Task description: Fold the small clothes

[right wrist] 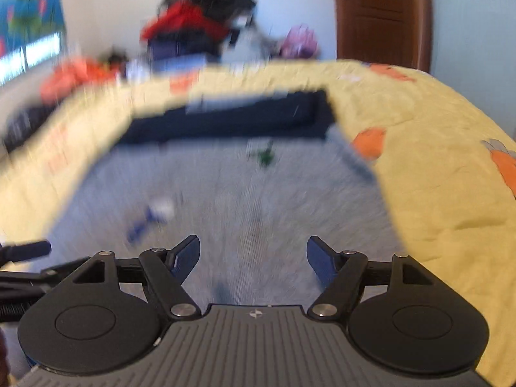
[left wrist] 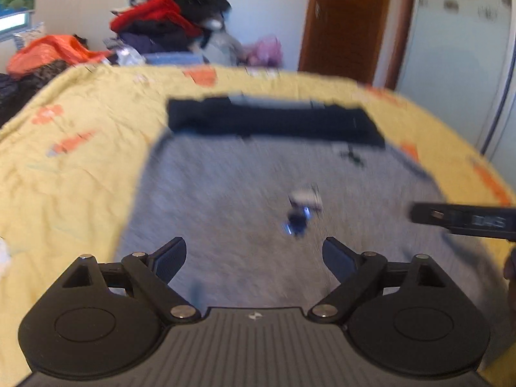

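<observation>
a yellow bed cover with orange prints fills both views. on it lies a grey garment spread flat, dark waistband at the far edge (both views blurred). left claw and right claw hover above it, fingers apart, holding nothing.

Garment flat on bed (clothes pile behind).

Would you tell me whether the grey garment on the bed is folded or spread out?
Spread out: the grey garment lies flat on the yellow bedsheet, its dark waistband at full width.
</observation>
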`<state>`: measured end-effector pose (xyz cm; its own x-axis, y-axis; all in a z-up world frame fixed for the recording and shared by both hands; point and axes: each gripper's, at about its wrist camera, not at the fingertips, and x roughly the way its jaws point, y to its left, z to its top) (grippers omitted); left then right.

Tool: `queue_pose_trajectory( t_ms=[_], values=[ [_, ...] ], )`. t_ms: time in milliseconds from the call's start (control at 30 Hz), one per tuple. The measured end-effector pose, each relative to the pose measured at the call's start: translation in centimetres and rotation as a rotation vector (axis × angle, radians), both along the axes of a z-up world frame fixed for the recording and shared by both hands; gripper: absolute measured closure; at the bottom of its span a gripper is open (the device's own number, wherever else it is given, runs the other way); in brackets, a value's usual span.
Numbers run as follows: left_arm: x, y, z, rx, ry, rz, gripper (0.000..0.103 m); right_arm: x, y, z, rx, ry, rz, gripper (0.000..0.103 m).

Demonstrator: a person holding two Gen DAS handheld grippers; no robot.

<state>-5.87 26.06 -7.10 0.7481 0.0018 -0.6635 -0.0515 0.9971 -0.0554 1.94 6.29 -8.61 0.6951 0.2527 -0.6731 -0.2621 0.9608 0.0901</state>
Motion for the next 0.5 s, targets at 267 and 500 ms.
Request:
queue_pose_trajectory(
  t_ms=[267,500],
  values=[
    [-2.5,-1.1,-2.2,0.060,0.057,-0.007,0.011,-3.6,-1.2,-1.5,-0.021,-0.029,-0.057,0.025],
    [-6.4,-1.6,-2.5,0.086,0.035,0.008,0.010,-8.7,-2.6,-3.2,-0.061,-0.103,-0.062,0.011]
  ],
)
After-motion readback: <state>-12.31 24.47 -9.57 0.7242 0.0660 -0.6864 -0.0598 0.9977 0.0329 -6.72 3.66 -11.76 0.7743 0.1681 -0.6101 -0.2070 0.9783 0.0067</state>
